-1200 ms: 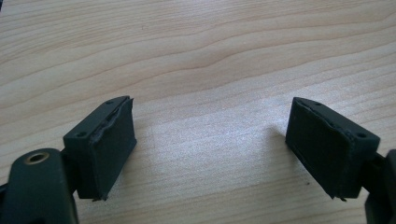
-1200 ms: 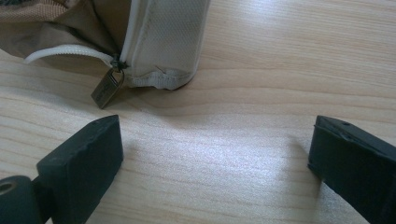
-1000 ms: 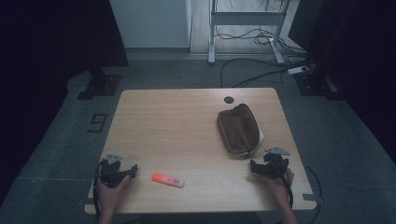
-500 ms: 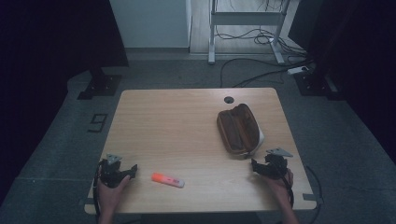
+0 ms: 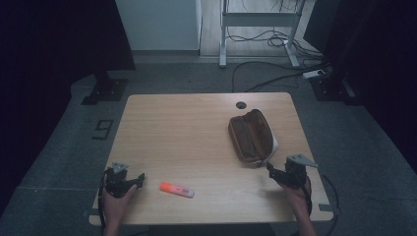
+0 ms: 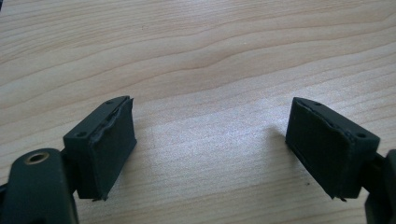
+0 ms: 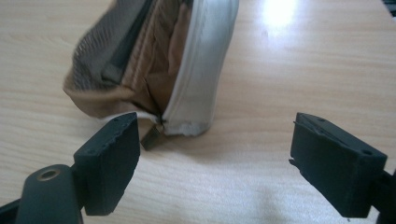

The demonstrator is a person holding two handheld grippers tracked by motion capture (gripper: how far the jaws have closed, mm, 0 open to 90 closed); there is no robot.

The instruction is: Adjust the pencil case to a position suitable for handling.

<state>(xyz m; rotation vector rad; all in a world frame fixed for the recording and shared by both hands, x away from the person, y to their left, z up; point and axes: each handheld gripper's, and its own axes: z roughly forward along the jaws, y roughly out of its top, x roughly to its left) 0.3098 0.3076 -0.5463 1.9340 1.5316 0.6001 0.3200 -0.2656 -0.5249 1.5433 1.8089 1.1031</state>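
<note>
At the counter's (image 5: 196,128) near edge, about 7 o'clock, the left gripper (image 5: 135,179) rests in the person's left hand (image 5: 117,201), its fingers (image 6: 105,149) spread wide over bare wood with nothing between them. Just beside it toward 3 o'clock lies an orange highlighter (image 5: 177,189), apart from both grippers. At 5 o'clock the right gripper (image 5: 270,169) has its fingers (image 7: 109,161) parted, having just been closing a little, empty, pointing at the brown pencil case (image 5: 250,135). The case lies unzipped at 2 o'clock, its zipper pull (image 7: 150,137) just beyond one fingertip, not touched.
</note>
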